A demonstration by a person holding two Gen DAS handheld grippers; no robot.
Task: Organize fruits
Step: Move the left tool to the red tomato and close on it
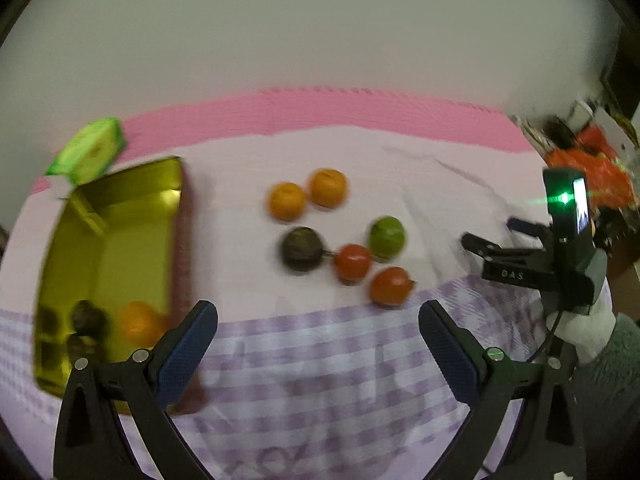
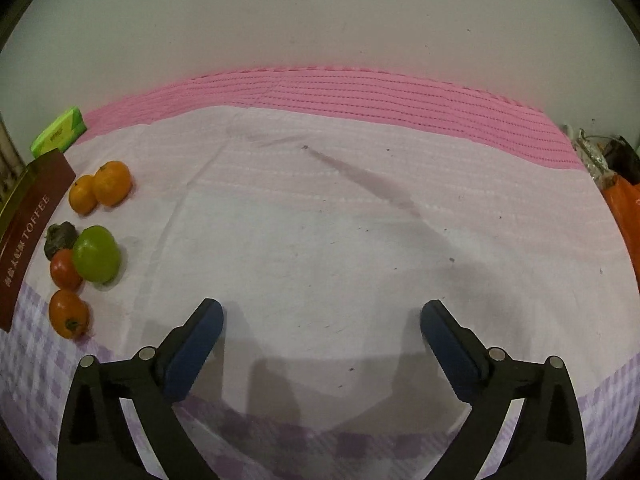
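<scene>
Loose fruit lies on the pale cloth: two oranges (image 1: pixel 287 201) (image 1: pixel 328 187), a dark fruit (image 1: pixel 302 249), a green fruit (image 1: pixel 386 238) and two red-orange fruits (image 1: pixel 352 263) (image 1: pixel 390 286). A gold tin (image 1: pixel 120 240) on the left holds an orange (image 1: pixel 140 322) and dark fruits (image 1: pixel 88 318). My left gripper (image 1: pixel 318 312) is open and empty, just short of the loose fruit. My right gripper (image 2: pixel 322 308) is open over bare cloth, with the green fruit (image 2: pixel 96 254) and the oranges (image 2: pixel 112 183) far to its left. It also shows in the left wrist view as the right gripper (image 1: pixel 492 232).
A green packet (image 1: pixel 86 152) lies behind the tin, whose brown side (image 2: pixel 32 232) reads TOFFEE. A pink mat (image 2: pixel 360 92) runs along the wall. An orange bag (image 2: pixel 624 216) and clutter sit off the right edge. A gloved hand (image 1: pixel 588 332) holds the right gripper.
</scene>
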